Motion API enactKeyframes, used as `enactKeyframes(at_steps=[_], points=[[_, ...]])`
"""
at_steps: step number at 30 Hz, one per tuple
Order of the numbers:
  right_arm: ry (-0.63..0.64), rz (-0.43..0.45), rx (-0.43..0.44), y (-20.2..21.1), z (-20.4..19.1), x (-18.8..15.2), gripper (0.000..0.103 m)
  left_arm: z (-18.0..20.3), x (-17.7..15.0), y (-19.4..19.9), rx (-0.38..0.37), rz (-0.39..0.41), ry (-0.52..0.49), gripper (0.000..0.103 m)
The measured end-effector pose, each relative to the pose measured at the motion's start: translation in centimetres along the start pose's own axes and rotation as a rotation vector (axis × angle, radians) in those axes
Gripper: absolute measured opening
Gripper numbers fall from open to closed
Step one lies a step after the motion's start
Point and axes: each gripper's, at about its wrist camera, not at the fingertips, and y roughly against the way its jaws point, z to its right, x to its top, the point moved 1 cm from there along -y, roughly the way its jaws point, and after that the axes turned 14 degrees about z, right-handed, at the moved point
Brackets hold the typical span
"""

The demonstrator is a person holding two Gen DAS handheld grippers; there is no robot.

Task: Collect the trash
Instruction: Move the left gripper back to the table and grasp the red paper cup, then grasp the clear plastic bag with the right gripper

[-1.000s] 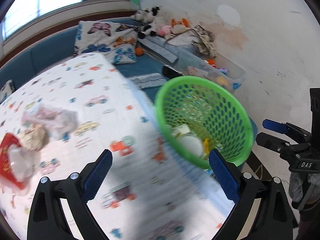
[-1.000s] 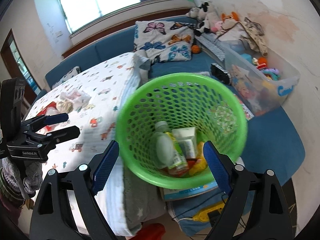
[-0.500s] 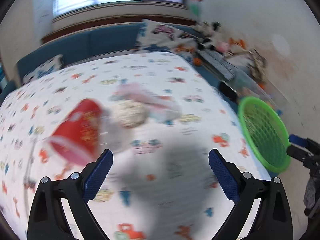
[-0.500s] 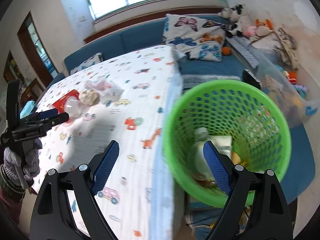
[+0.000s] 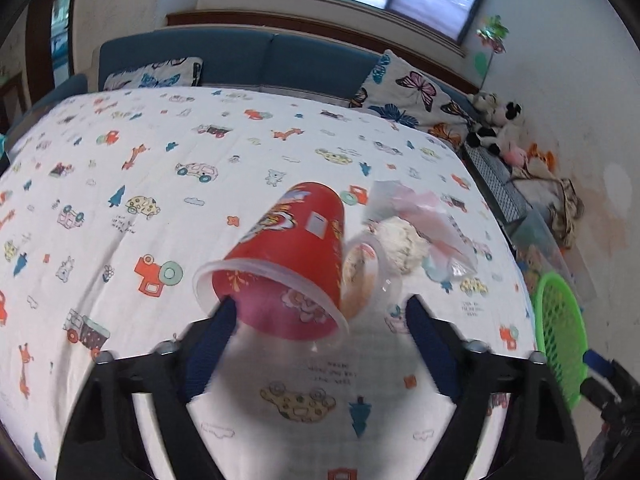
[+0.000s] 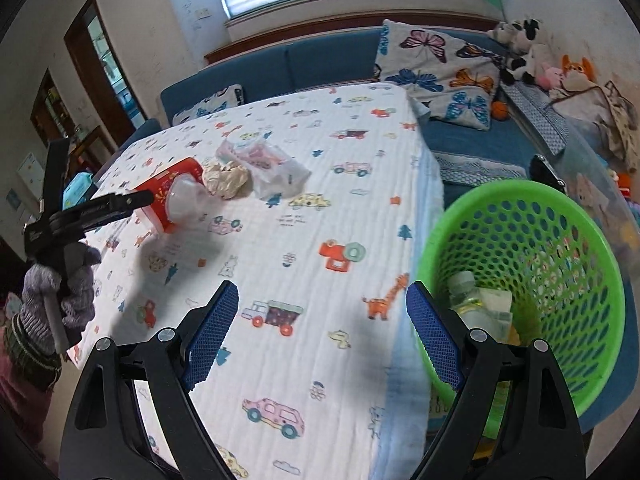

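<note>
Left gripper is mine and its jaws have just been closing around the mouth of the red cup, which lies on its side on the bed; one pad looks to sit at the rim's near-left edge, the other stands off to the right, clear of the cup, so no grip yet, I'd call it still unclenched. Right gripper hangs spread wide with nothing in it, over the bed edge just beside the green basket. Going down in size: bed with the cartoon-print sheet, basket at the bed's right side already holding a bottle and a carton, then the trash cluster mid-bed: red cup, a clear plastic cup touching its right side, a crumpled paper ball just behind that, and a pinkish plastic bag over the ball. Risks, my guess: the cup rim is thin and flexible, so a squeeze across the open mouth may buckle it and let it pop out; the left pad is blurred, so I cannot tell whether it is inside or outside the rim. If the jaws shut off-centre the cup could roll away on the soft sheet or shove the clear cup along. The clear cup may also get dragged or wedged in with it. Carrying across to the basket, a weak rim pinch could drop it short, on the sheet or floor.
</note>
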Motion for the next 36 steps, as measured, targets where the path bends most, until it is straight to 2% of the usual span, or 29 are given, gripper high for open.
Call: enactKeyframes(at_steps=[3, 9, 12, 13, 21, 24, 29, 36], points=[[0.005, -0.007, 0.011, -0.6, -0.4, 0.3, 0.086, -0.8, 0.1, -1.0, -0.007, -0.014, 0.041, 0.066], [0.019, -0.033, 0.033, -2.1, -1.3, 0.2, 0.086, -1.8, 0.4, -2.2, -0.041, -0.013, 0.121, 0.065], [0.027, -0.043, 0.045, -2.9, -2.0, 0.3, 0.086, -2.0, 0.6, -2.7, -0.061, -0.008, 0.146, 0.057], [0.028, -0.044, 0.050, -3.1, -2.2, 0.3, 0.086, -2.1, 0.7, -2.8, -0.064, -0.008, 0.149, 0.051], [0.052, -0.063, 0.095, -5.8, -4.4, 1.2, 0.086, -2.6, 1.4, -3.0, -0.121, 0.011, 0.168, 0.020], [0.052, -0.067, 0.106, -6.8, -5.1, 1.6, 0.086, -2.5, 1.6, -2.7, -0.125, 0.018, 0.155, 0.014], [0.035, -0.081, 0.148, -8.7, -6.2, 2.4, 0.085, -3.3, 1.7, -2.2, -0.128, 0.028, 0.157, 0.009], [0.036, -0.064, 0.133, -11.5, -6.5, 4.4, 0.077, -4.4, 2.0, -1.1, -0.133, 0.040, 0.145, 0.006]])
